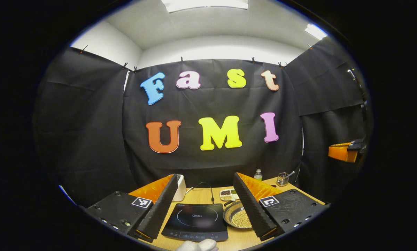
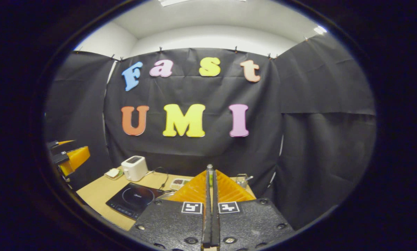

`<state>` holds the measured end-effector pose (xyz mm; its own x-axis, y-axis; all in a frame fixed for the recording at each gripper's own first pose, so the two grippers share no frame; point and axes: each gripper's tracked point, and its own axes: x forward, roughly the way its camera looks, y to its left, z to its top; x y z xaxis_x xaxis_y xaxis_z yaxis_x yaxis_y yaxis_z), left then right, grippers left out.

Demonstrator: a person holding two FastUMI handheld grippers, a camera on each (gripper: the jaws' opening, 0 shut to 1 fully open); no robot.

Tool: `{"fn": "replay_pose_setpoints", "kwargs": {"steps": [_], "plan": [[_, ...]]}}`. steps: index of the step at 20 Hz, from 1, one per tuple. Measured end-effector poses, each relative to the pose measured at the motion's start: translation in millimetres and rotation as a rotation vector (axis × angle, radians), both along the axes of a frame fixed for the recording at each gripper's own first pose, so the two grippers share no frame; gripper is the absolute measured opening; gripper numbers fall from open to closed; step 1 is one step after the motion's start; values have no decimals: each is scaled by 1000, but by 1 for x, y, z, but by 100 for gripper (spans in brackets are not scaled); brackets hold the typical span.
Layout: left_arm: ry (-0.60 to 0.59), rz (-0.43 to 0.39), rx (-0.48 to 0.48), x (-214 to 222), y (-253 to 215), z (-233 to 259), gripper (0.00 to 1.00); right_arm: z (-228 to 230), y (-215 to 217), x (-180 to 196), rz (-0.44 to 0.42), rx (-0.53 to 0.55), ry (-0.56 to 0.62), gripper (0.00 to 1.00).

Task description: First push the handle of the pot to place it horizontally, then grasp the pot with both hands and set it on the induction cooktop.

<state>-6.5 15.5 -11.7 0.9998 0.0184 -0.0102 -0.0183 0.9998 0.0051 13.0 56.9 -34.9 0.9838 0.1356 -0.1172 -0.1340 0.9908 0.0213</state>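
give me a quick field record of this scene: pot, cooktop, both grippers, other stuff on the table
pot: metal, holds small pale beads, right of the cooktop on the table
induction cooktop: black, nothing on it
left gripper: open, raised above the cooktop
right gripper: shut, holding nothing
task stage: pot not yet on cooktop
table: wooden
other items: toaster, bottle

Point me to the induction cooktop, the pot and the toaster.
induction cooktop [image 1: 198, 216]: left gripper view, on its glass top.
pot [image 1: 239, 218]: left gripper view, on the contents inside its bowl.
toaster [image 2: 134, 168]: right gripper view, on its front wall.
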Motion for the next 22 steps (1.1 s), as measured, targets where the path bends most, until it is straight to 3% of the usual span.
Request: {"fn": "replay_pose_setpoints", "kwargs": {"steps": [4, 7, 15, 22], "plan": [[7, 22, 6, -1, 4, -5, 96, -27, 16, 12, 66, -27, 64, 4], [5, 43, -5, -5, 8, -6, 96, -59, 39, 19, 133, -37, 128, 0], [15, 92, 5, -12, 17, -15, 96, -181, 86, 29, 265, -72, 345, 4], [33, 133, 11, -22, 22, -22, 96, -289, 99, 24, 327, -120, 534, 4]]}}
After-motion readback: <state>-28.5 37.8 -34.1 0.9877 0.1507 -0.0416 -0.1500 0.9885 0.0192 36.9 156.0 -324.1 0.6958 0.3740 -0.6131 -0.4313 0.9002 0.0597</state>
